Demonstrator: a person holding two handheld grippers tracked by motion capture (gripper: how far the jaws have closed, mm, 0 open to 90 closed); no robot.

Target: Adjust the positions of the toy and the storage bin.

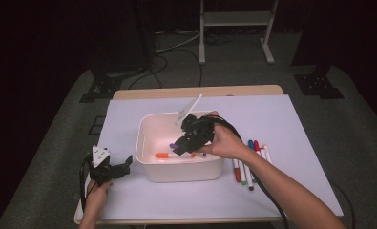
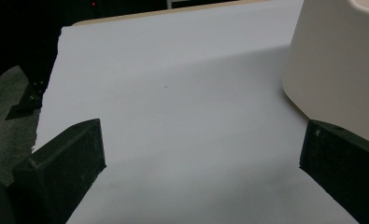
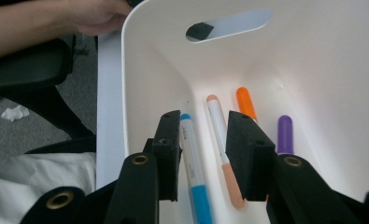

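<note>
1. Blue marker [image 3: 194, 172] lies inside white bin [image 3: 140, 60], near its wall, between the jaws of right gripper [image 3: 203, 154]; jaws partly open, seemingly not clamping it.
2. Beside it: peach marker [image 3: 222, 149], orange marker [image 3: 245, 102], purple marker [image 3: 285, 133].
3. Step, judged: dropping a marker in the bin. Next: lift out, fetch from loose markers [image 1: 246, 167] near table's right edge.
4. Left gripper [image 1: 107, 167] idle at front-left corner, jaws wide, empty.

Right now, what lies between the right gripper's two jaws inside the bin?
In the right gripper view, the right gripper stands open inside the white bin; a blue marker and a peach marker lie between its jaws.
</note>
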